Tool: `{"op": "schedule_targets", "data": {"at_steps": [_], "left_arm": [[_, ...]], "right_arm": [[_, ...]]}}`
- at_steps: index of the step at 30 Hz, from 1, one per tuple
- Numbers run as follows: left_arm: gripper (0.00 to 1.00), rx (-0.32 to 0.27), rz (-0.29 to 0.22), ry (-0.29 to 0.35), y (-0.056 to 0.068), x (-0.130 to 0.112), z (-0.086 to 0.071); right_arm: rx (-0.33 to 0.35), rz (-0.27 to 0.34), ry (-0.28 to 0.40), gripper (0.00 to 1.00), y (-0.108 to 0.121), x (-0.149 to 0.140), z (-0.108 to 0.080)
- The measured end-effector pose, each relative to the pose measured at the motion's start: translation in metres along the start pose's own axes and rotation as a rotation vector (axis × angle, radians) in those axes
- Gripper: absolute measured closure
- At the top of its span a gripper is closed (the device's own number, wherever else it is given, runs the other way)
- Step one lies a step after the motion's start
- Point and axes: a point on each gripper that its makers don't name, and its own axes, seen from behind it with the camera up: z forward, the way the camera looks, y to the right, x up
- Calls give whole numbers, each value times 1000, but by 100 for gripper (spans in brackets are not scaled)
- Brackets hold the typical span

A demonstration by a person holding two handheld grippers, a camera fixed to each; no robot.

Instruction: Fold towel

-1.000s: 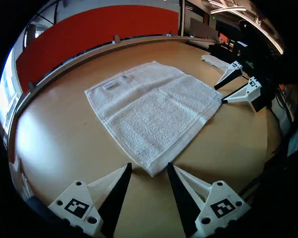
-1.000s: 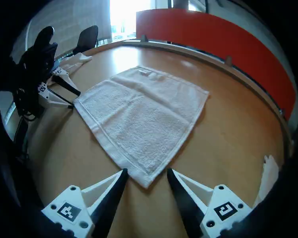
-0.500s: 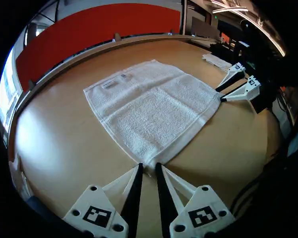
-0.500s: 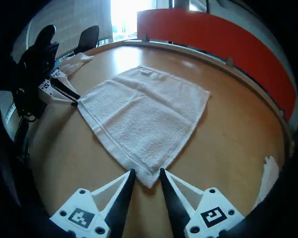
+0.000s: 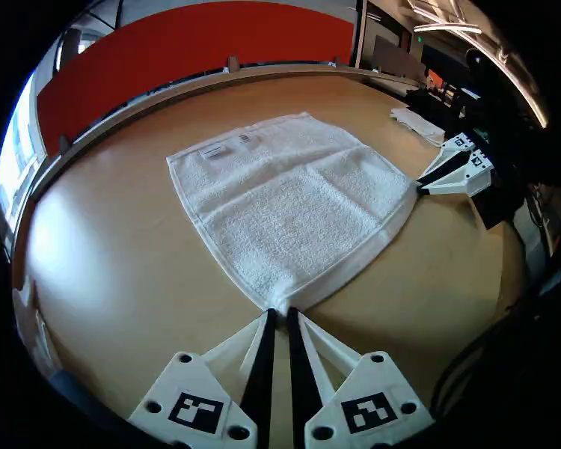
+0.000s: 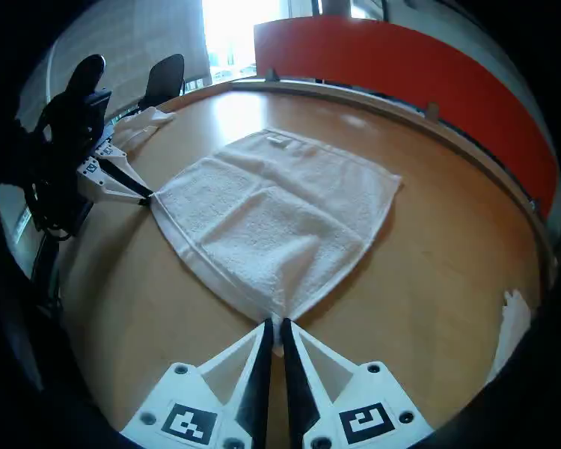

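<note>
Pinching a nubby terry towel [image 5: 295, 202]
Left tool [image 5: 279, 322] and right tool [image 6: 275, 329] are each clamping a corner on the smooth wooden counter [image 5: 116, 247].

your left gripper view rides low over the table [image 5: 116, 247], close behind one towel [image 5: 295, 202] corner, facing a red panel [image 5: 168, 52], the right gripper [image 5: 420, 188] far to its right. your right gripper view looks in just as near from the neighbouring corner, the left gripper [image 6: 149, 199] at its left. both share the whole towel and, seemingly, that panel.
</note>
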Motion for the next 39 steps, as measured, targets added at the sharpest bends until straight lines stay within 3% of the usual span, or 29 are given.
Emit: {"op": "schedule_targets", "data": {"at_steps": [16, 39], "left_arm": [[88, 4, -52, 21, 6, 15, -14], [88, 37, -110, 106, 2, 62, -65]], "right_arm": [[-10, -8, 20, 90, 7, 12, -11], [-37, -51, 162, 90, 5, 83, -62]]}}
